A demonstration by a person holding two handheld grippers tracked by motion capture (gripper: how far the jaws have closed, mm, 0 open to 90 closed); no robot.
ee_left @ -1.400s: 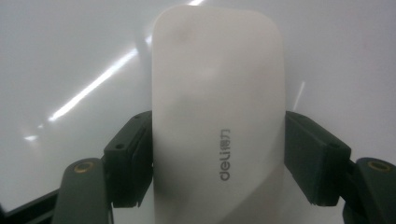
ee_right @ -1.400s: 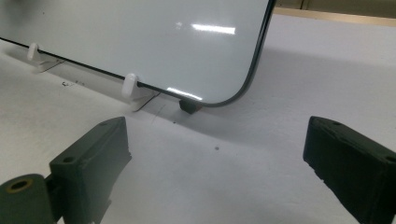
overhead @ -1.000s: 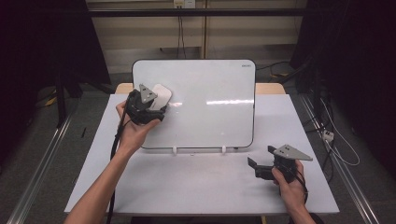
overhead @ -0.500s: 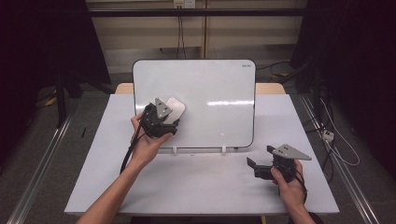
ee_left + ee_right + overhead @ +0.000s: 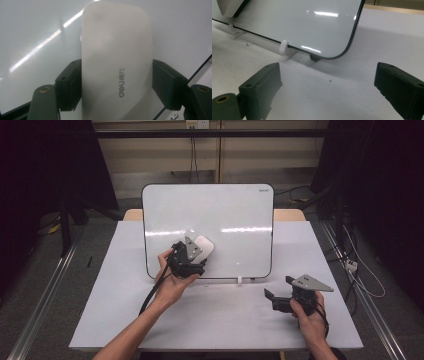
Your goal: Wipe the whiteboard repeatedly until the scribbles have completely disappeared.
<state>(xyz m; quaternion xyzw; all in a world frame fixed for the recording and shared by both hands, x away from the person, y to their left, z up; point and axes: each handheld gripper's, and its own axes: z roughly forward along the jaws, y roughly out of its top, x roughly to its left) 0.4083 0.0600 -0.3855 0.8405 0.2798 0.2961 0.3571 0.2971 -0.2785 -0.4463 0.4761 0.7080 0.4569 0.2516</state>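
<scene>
White bench (image 5: 215, 320) is seen nearest, where the right gripper (image 5: 280, 299) is rested, fingers spread wide with nothing between. Beyond, the eraser (image 5: 116, 62) is clamped between the left gripper's (image 5: 192, 262) fingers, pressed flat against the whiteboard (image 5: 240, 215).

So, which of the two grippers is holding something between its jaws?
The left gripper: its jaws clamp a white eraser against the whiteboard. The right gripper rests on the table with its jaws wide apart and nothing between them.
</scene>
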